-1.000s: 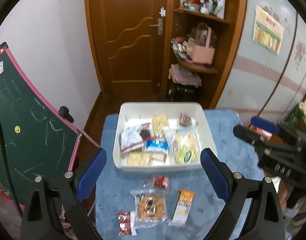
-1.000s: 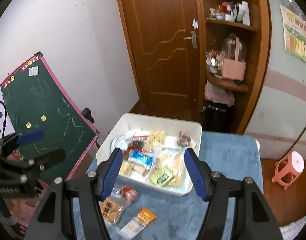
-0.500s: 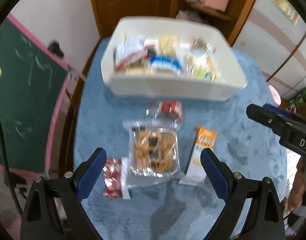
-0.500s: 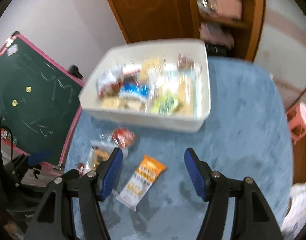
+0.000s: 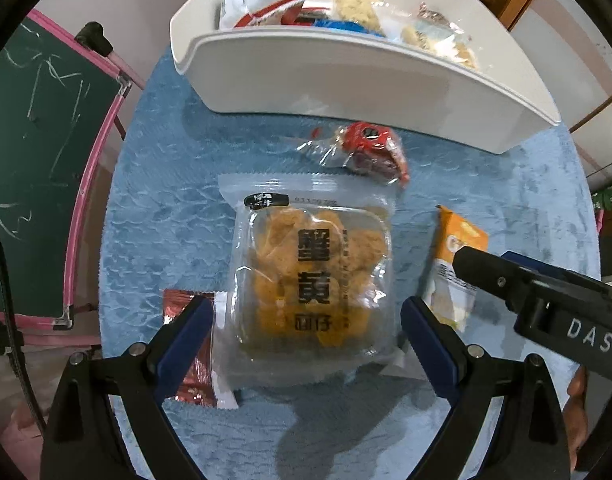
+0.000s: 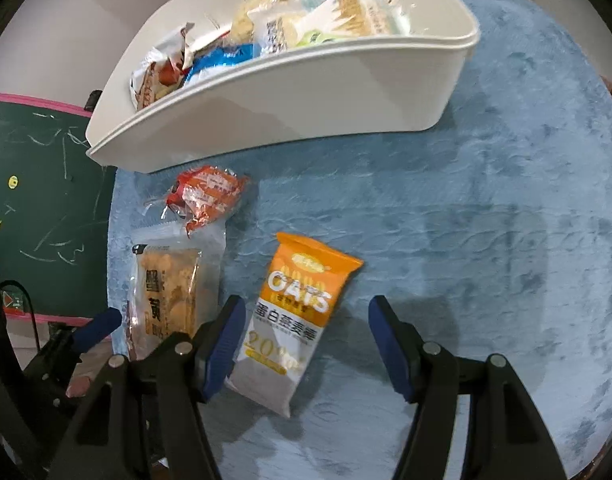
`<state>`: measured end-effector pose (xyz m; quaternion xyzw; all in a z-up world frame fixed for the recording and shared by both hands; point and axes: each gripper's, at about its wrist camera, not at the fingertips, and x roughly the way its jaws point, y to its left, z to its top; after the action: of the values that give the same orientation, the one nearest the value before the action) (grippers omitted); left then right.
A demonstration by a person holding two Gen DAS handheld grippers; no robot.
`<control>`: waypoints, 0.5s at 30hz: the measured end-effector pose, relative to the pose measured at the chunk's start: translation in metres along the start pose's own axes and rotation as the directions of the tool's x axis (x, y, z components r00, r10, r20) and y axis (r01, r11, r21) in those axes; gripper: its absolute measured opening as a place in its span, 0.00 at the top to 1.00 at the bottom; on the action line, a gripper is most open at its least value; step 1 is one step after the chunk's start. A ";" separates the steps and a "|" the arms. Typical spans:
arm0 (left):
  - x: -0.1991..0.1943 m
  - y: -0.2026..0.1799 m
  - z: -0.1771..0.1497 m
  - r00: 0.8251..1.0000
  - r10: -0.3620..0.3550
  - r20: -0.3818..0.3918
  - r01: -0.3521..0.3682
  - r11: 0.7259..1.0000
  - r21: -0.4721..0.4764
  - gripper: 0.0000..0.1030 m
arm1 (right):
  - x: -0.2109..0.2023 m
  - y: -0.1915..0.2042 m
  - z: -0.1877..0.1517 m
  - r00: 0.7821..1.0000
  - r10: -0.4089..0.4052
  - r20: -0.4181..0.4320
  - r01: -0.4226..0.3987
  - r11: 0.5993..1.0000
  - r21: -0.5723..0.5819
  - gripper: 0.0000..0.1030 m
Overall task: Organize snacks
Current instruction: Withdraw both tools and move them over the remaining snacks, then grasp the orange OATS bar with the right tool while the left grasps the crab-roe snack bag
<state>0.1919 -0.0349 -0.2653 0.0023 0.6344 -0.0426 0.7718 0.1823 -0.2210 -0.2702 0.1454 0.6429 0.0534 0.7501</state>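
On blue cloth (image 6: 486, 200): white bin (image 5: 346, 80) | chalkboard (image 5: 37, 160) beside | both tongs released.

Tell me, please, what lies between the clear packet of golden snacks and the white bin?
A red-wrapped snack lies there on the blue cloth, overlapping the clear packet and short of the white bin; both views show it.
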 end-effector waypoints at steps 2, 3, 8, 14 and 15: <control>0.004 0.003 0.002 1.000 -0.008 -0.010 0.008 1.000 -0.009 0.08 | 0.008 0.005 0.002 1.000 -0.010 -0.021 0.010 1.000 -0.003 0.37; 0.007 0.005 0.002 1.000 -0.021 -0.014 0.021 1.000 -0.017 0.08 | 0.013 0.008 0.002 0.999 -0.015 -0.037 0.015 1.000 -0.003 0.37; 0.016 0.008 0.007 0.999 -0.042 -0.031 0.042 0.999 -0.013 0.07 | 0.026 0.016 0.004 0.998 -0.027 -0.063 0.028 1.000 0.008 0.37; 0.030 0.004 0.015 0.998 -0.023 -0.064 0.023 1.000 -0.004 0.08 | 0.031 0.012 0.005 0.997 -0.043 -0.065 0.045 0.999 0.025 0.55; 0.034 0.002 0.014 0.997 -0.024 -0.071 0.023 1.000 -0.012 0.08 | 0.030 0.008 0.005 0.997 -0.035 -0.063 0.037 0.999 0.032 0.56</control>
<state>0.2124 -0.0358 -0.2959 -0.0080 0.6618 -0.0481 0.7481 0.1928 -0.2057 -0.2956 0.1445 0.6692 0.0334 0.7281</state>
